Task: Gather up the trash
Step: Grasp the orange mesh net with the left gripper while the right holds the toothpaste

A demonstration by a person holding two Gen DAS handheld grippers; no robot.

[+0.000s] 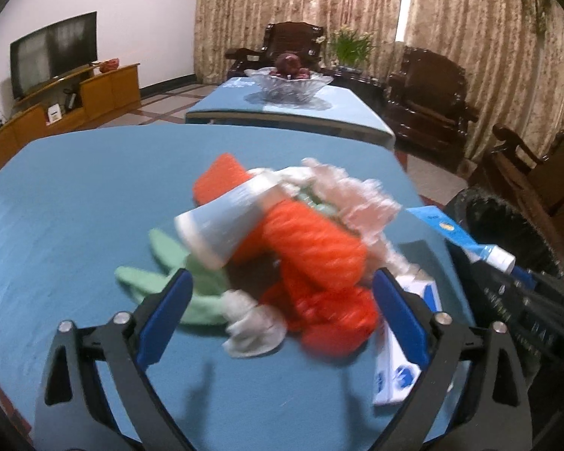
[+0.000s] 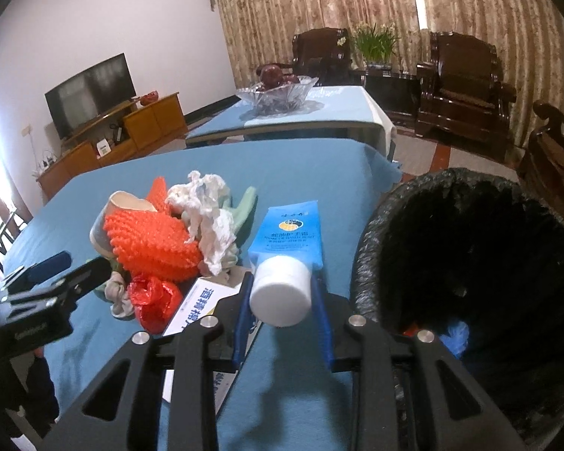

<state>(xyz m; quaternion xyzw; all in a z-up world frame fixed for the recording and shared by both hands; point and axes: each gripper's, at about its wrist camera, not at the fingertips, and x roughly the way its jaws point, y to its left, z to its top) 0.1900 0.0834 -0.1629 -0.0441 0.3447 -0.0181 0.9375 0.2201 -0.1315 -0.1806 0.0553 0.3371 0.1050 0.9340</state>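
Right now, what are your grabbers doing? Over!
Right hand-held gripper shut on blue tube, beside black bin. Left hand-held gripper open over trash pile. Nothing blocking the bin.

Counter: covered in blue cloth.
Pile on it: orange foam netting, paper cup, crumpled white tissue, green cloth, red plastic wrapper.
Beside pile: white-and-blue carton, lying flat.

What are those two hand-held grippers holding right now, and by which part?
The right hand-held gripper grips a blue squeeze tube by its white cap end. The left hand-held gripper is open, holding nothing.
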